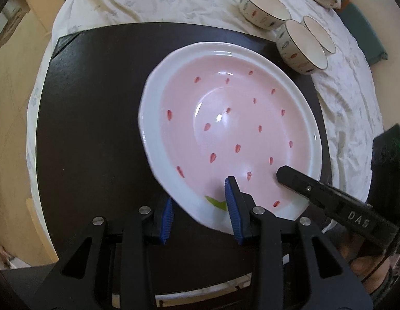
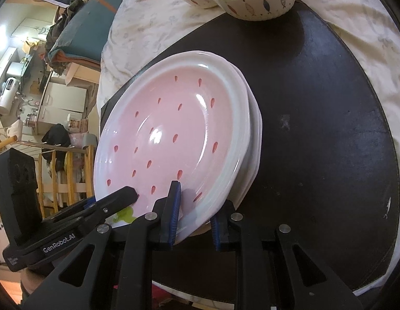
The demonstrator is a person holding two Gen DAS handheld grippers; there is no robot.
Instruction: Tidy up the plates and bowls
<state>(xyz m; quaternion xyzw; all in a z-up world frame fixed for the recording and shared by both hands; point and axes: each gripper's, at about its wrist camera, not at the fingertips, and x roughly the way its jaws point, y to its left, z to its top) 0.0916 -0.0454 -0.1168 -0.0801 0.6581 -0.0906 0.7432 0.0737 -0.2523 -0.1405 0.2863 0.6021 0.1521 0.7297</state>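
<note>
**Both grippers on the near rim of the strawberry plates**

The pink plate (image 1: 233, 129) sits on the dark board (image 1: 96, 129), filling the middle of the left wrist view. The left gripper (image 1: 200, 214) straddles the rim at about 6 o'clock, one blue pad inside the well and the other outside. The right gripper (image 2: 194, 214) is clamped on the same near edge, just beside it.

In the right wrist view more white rims show beneath the top plate at 3 o'clock, so this is a stack of plates (image 2: 251, 139). A grip from each hand probably shares the weight and keeps the stack level. Whether the left pads actually press the rim I cannot tell; a gap seems to remain.

Three fish-patterned bowls (image 1: 300, 49) stand empty on the cream cloth (image 1: 148, 2) at 1 o'clock, apart from the plates. The top plate holds nothing.
</note>
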